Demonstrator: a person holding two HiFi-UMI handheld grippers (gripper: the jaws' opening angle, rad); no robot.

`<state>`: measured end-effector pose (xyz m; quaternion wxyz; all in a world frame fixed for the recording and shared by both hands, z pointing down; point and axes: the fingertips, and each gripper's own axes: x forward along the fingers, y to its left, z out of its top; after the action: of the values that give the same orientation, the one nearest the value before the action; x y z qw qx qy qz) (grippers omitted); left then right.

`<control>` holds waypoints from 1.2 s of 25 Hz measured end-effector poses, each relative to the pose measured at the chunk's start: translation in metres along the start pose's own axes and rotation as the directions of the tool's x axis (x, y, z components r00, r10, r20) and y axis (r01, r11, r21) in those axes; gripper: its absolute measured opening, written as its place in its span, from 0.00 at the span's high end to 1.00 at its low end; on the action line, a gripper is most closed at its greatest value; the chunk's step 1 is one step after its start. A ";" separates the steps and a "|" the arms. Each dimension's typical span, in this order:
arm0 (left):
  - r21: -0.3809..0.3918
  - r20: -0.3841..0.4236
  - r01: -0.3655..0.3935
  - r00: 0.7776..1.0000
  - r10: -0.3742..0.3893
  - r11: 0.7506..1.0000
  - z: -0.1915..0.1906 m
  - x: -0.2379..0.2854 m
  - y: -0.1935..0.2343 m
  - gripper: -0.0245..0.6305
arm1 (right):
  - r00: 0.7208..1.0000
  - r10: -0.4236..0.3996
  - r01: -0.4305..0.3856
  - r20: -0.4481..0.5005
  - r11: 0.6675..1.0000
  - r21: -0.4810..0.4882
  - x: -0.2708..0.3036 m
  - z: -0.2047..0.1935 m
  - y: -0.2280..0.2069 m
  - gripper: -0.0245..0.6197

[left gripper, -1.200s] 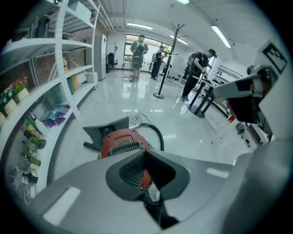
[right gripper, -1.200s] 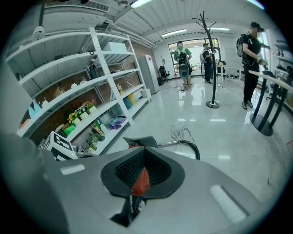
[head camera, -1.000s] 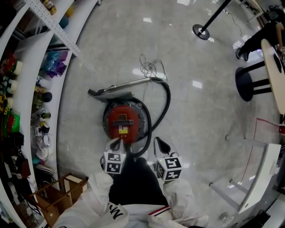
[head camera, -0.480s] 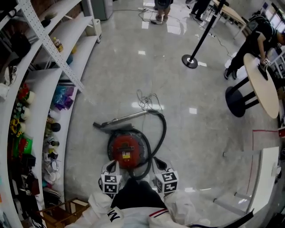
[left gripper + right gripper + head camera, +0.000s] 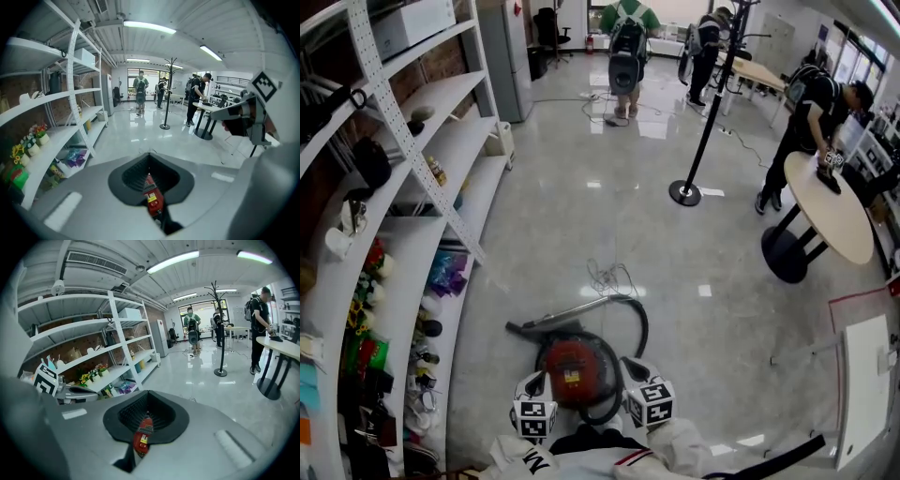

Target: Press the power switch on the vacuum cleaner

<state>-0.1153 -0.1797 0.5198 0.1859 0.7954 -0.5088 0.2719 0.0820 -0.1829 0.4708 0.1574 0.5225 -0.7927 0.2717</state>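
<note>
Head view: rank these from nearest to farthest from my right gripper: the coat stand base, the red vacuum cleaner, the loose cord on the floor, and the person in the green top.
1. red vacuum cleaner, just left of the right gripper.
2. loose cord, on the floor ahead.
3. coat stand base, farther ahead, slightly right.
4. person in the green top, at the room's far end.

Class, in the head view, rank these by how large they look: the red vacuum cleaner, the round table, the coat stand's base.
1. round table
2. vacuum cleaner, only slightly smaller, though nearer the camera
3. coat stand's base, clearly smallest
</note>
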 end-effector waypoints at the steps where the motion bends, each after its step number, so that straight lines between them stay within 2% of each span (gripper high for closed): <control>1: 0.000 0.012 0.001 1.000 -0.001 1.000 0.006 -0.003 -0.001 0.96 | 1.000 0.000 0.000 0.011 1.000 0.010 -0.002 0.005 0.000 0.96; 10: 0.016 0.117 -0.018 0.993 0.016 1.000 0.051 -0.026 -0.003 0.96 | 0.994 0.032 -0.030 0.103 0.999 -0.017 -0.020 0.042 0.011 0.96; 17: 0.003 0.188 -0.051 0.981 0.049 0.999 0.072 -0.044 -0.008 0.96 | 0.988 0.049 -0.045 0.143 0.998 -0.033 -0.045 0.048 0.009 0.96; 24: -0.015 0.228 -0.100 0.968 0.101 0.995 0.071 -0.058 -0.016 0.96 | 0.985 0.080 -0.073 0.153 0.996 -0.054 -0.062 0.043 0.007 0.96; 30: -0.019 0.229 -0.105 0.968 0.107 0.994 0.066 -0.070 -0.021 0.96 | 0.980 0.105 -0.099 0.167 0.994 -0.041 -0.078 0.047 0.015 0.96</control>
<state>-0.1036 -0.1592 0.4241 0.1136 0.7925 -0.5696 0.1859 0.1014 -0.1483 0.3870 0.0840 0.4998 -0.8333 0.2209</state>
